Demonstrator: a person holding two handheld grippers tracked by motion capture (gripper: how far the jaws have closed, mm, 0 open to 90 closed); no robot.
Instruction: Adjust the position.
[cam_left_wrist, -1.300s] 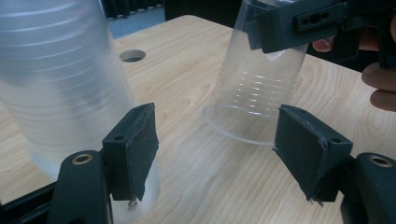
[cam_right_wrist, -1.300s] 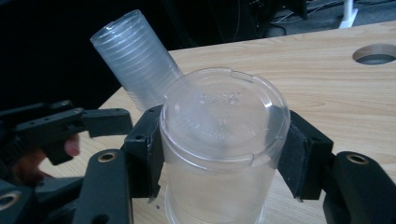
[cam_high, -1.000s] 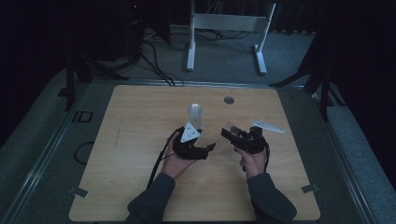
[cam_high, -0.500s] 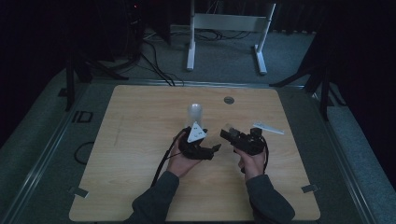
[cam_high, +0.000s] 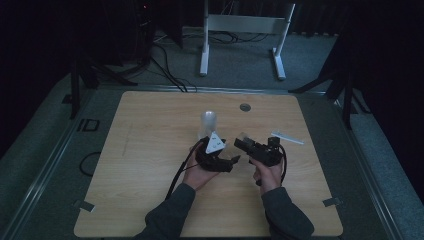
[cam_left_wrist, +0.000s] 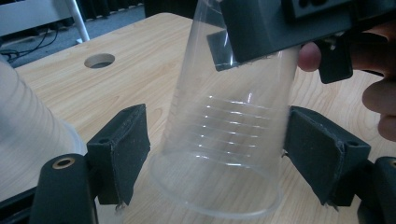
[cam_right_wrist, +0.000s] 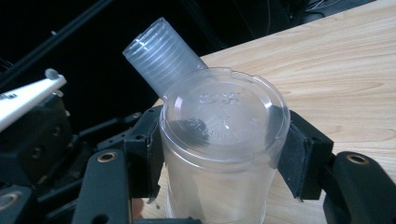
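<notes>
A single clear plastic cup (cam_right_wrist: 224, 140) has my right gripper (cam_right_wrist: 224, 149) shut on its sides, its embossed base facing that camera. In the left gripper view the same cup (cam_left_wrist: 229, 135) hangs tilted between the jaws of my left gripper (cam_left_wrist: 219, 154). Those jaws have just been opening; the left pad (cam_left_wrist: 123, 154) stands apart from the cup wall. In the high view my left gripper (cam_high: 233, 159) and right gripper (cam_high: 243, 143) meet at the table's middle. A stack of clear cups (cam_high: 207, 122) stands just behind the left gripper.
A round hole (cam_high: 244, 107) sits in the wooden table (cam_high: 150, 150) near its far edge. A white strip (cam_high: 287, 137) lies to the right of the right hand. Cables and a white frame stand on the floor beyond the table.
My left gripper has shifted a little to the right, and its jaws have spread wider around the cup. The right hand and the cup have stayed in place.
</notes>
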